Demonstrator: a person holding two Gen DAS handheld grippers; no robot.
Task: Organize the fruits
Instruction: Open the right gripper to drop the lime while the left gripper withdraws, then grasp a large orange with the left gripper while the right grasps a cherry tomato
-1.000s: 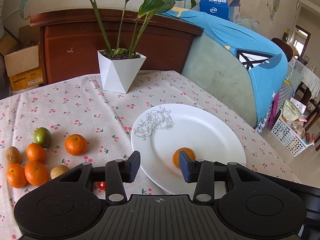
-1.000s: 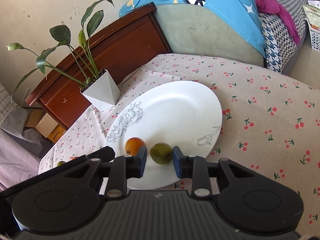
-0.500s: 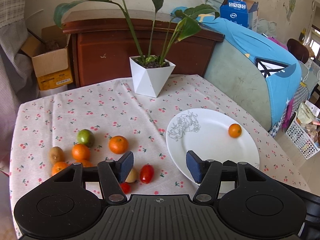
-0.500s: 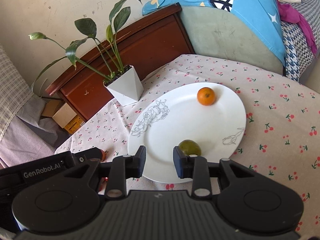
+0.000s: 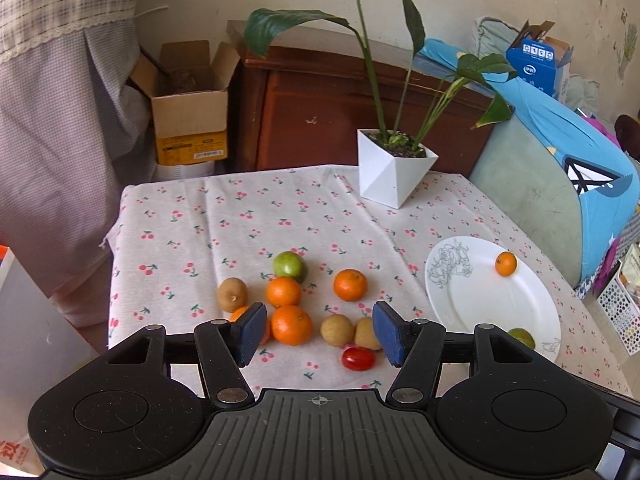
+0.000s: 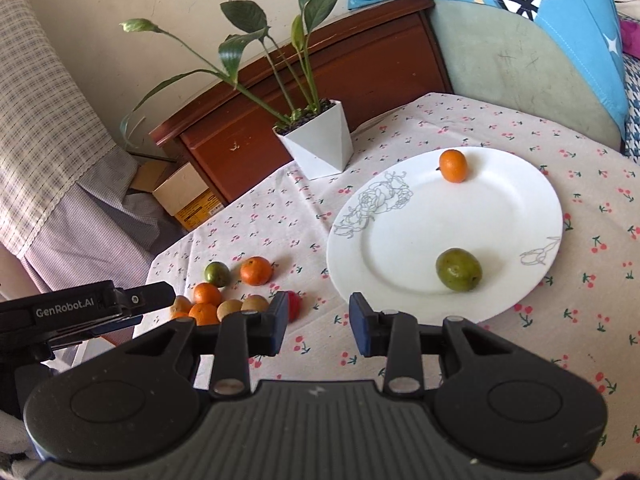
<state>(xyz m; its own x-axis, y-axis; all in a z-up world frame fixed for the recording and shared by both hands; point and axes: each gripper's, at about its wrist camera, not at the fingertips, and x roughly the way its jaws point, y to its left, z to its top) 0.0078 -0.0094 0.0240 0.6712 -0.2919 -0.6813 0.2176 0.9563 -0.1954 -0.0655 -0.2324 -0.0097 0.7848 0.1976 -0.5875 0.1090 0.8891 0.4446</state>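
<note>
Left gripper [image 5: 319,334] fingers wide, empty, above the loose fruit cluster [image 5: 292,300] on the table [image 5: 200,216]. Right gripper [image 6: 318,324] fingers wide, empty, near the plate [image 6: 400,240]. Plate holds one orange [image 6: 453,165] and one green fruit [image 6: 458,269]; most fruit remains unplated.
</note>
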